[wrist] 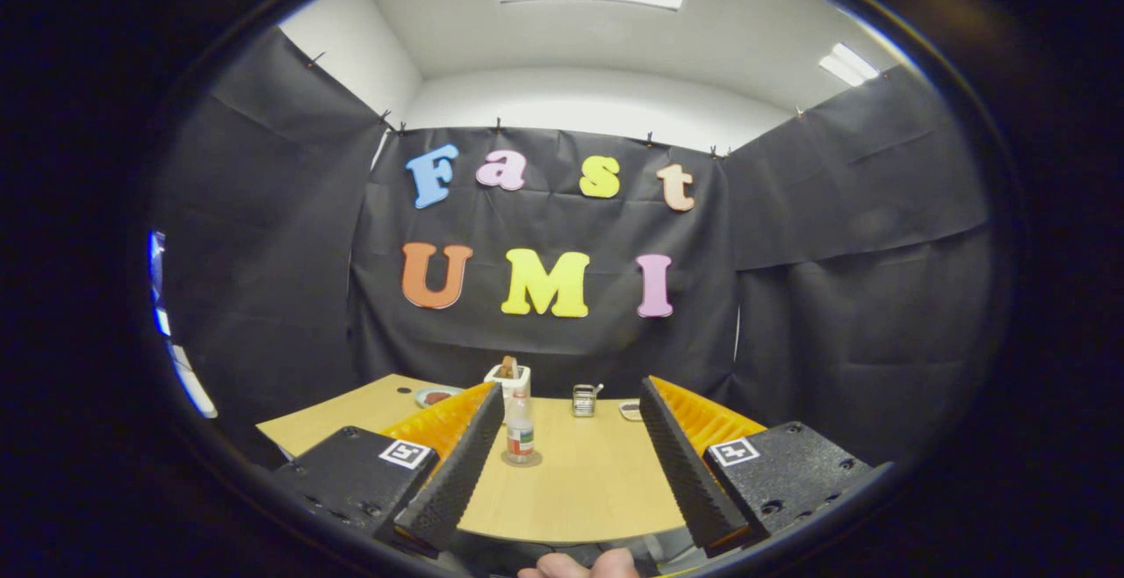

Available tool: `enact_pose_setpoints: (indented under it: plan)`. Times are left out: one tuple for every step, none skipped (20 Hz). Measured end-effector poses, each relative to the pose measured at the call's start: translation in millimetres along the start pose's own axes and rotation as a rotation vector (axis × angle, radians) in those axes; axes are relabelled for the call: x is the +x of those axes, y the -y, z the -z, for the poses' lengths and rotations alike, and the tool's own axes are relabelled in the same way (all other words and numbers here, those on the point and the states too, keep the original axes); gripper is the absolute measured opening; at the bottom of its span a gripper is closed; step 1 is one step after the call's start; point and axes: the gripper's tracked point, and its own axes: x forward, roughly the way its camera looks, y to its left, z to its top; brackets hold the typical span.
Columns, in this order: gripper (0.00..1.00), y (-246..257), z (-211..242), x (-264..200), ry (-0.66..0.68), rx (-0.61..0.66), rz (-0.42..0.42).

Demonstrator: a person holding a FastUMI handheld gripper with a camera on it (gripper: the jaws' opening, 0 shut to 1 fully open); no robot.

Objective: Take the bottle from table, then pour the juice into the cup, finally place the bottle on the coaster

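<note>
A small clear bottle (520, 430) with a banded label stands upright on a round coaster (522, 458) on the wooden table (580, 490). It sits just beside the tip of my left finger, apart from it. Farther back near the wall stands a small clear cup (584, 400) with something sticking out of it. My gripper (571, 402) is open, fingers spread wide, and nothing lies between them but bare tabletop.
A white box (508, 377) with a brown item on top stands behind the bottle. A small dish (435, 397) lies at the back left and another small dish (630, 409) at the back right. Black cloth walls close the booth. A fingertip (575, 566) shows below the gripper.
</note>
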Motion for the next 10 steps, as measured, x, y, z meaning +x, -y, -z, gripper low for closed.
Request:
enact_pose_setpoints:
  plan:
    - [0.99, 0.5, -0.9, -1.6, 0.004, 0.0, 0.003]
    - [0.99, 1.9, -1.7, -2.8, 0.004, -0.003, 0.007]
    - [0.99, 3.1, 0.6, -3.1, 0.002, -0.005, 0.01]
    - [0.99, 4.1, 1.8, -3.9, -0.004, -0.007, 0.011]
    - [0.99, 4.8, 2.3, -4.7, -0.006, -0.005, 0.011]
    - [0.99, 5.5, 2.0, -4.9, -0.01, -0.007, 0.01]
    - [0.99, 4.9, 2.0, -4.6, -0.008, -0.005, 0.009]
    - [0.99, 5.4, 1.2, -4.3, -0.01, -0.009, 0.01]
    - [0.99, 5.7, 3.5, -4.8, -0.012, -0.011, 0.01]
    - [0.99, 5.4, 4.8, -4.4, -0.016, -0.015, 0.01]
